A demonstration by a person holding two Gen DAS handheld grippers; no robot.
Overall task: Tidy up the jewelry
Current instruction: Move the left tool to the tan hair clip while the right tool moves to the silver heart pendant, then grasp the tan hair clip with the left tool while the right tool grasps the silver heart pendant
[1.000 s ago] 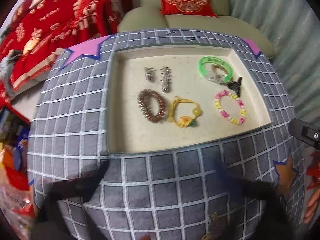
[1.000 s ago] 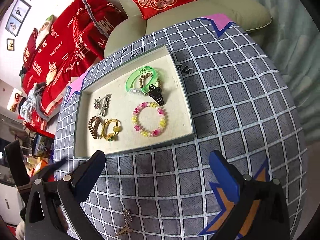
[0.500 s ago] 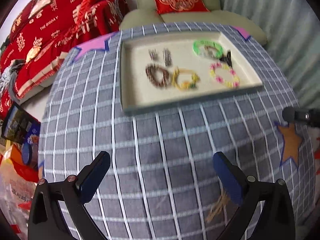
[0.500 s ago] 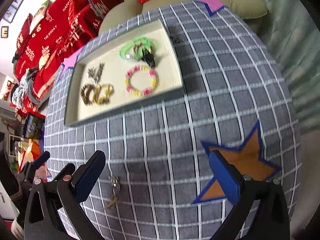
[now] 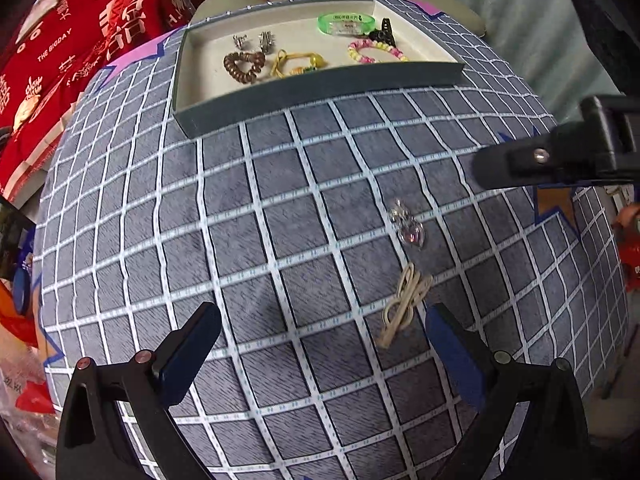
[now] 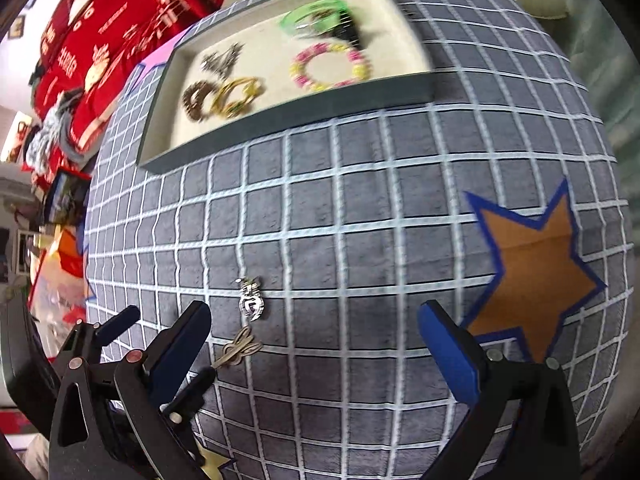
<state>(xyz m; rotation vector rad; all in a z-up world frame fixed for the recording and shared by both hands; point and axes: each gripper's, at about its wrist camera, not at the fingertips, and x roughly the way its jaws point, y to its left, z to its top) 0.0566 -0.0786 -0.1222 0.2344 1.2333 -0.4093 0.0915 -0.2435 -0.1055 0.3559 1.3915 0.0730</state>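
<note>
1. My left tool (image 5: 320, 344) hangs low over the table (image 5: 248, 216), jaws spread wide and holding nothing.
2. My right tool (image 6: 316, 340) is likewise spread wide and empty, above the grid cloth beside the orange star (image 6: 540, 276).
3. Two loose pieces lie on the cloth, apart from the tray: a silver charm (image 5: 408, 228) and, just nearer me, a pale gold clip (image 5: 404, 304).
4. The gold clip sits close to my left tool's right finger; I cannot tell whether they touch.
5. The tray (image 5: 320, 84) at the far side holds a brown coil band (image 5: 244, 66), a yellow bracelet (image 5: 298, 64), a pink-and-yellow bead bracelet (image 5: 376, 50), a green bangle (image 5: 346, 24), a black claw clip (image 5: 384, 32) and two silver clips (image 5: 252, 40).
</note>
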